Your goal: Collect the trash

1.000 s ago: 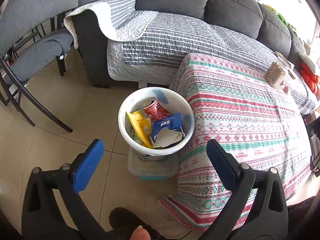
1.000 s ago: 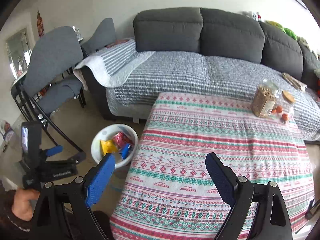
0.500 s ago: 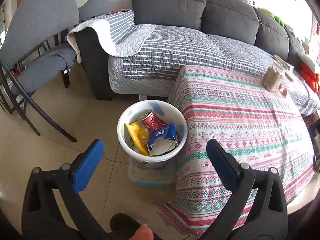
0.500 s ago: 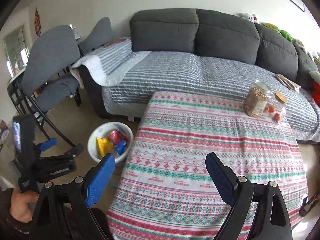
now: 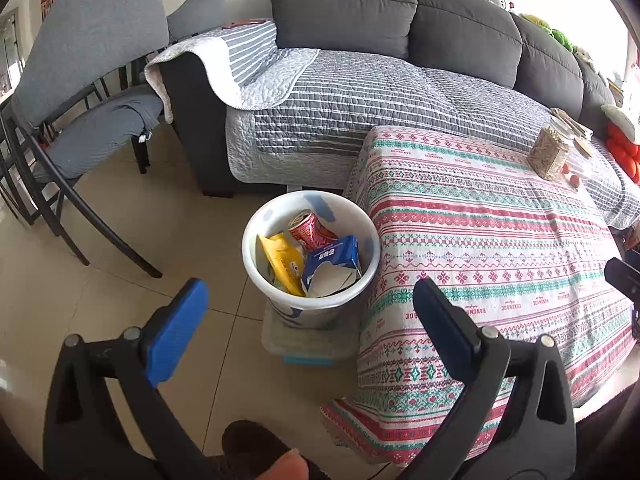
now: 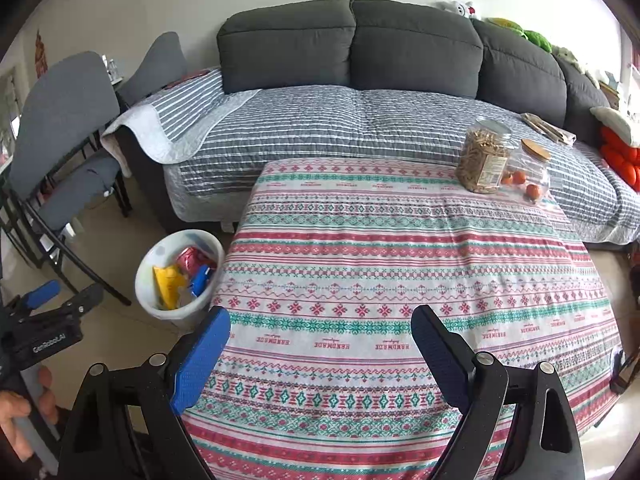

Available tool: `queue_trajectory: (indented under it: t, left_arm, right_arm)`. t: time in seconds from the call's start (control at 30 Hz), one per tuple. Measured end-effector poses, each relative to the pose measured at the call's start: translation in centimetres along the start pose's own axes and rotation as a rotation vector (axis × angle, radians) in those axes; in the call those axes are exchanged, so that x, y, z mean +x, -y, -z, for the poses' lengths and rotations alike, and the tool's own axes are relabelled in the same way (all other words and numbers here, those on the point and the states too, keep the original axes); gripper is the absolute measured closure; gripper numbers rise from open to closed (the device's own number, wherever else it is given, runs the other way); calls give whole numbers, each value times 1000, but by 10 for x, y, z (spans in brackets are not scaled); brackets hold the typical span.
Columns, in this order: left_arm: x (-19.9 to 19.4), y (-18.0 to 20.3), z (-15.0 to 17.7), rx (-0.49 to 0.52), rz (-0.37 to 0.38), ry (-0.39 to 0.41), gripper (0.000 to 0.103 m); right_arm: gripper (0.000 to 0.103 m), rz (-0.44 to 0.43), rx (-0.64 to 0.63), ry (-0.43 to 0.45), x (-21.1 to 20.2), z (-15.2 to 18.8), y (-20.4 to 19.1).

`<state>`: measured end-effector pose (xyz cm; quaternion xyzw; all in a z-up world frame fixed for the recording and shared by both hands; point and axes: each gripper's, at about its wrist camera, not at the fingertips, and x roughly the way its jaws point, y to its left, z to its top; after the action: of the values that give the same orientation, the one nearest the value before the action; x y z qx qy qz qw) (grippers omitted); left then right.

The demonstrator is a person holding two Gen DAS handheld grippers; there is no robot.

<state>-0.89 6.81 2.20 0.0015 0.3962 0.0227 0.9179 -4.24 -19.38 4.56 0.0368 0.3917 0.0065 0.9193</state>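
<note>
Grey sofa cushions [image 6: 352, 48] are filling the back of the room, and a table under a patterned cloth [image 6: 400, 264] is standing just in front of them. Beside the table's left edge, a white bin [image 5: 256, 264] is sitting on the tiled floor, holding the trash: a red can [image 5: 306, 230], a yellow packet [image 5: 282, 260] and a blue carton [image 5: 332, 258]. Both grippers are empty with fingers spread wide: the left gripper [image 5: 308, 312] is hovering above the bin, the right gripper [image 6: 320, 344] over the table's near edge. On the table's far right corner two jars [image 6: 484, 160] are standing, likely not trash. Nothing loose is showing on the cloth, so judging from this the collecting looks close to done; a good move is scanning the floor around the table before closing on anything, keeping both grippers well apart from the jars
</note>
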Motion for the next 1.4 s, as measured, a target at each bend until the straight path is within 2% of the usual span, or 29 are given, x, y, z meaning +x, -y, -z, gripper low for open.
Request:
queue_trajectory:
  t: [0.2, 0.4, 1.4]
  left_arm:
    - [3, 7, 6, 19, -2, -13, 1]
    - [2, 15, 8, 33, 0, -7, 1]
    - [8, 24, 15, 52, -1, -20, 1]
  right_arm:
    - [10, 49, 25, -4, 8, 11, 11]
    - [10, 56, 48, -23, 18, 15, 20]
    - [10, 18, 50, -53, 34, 20, 20]
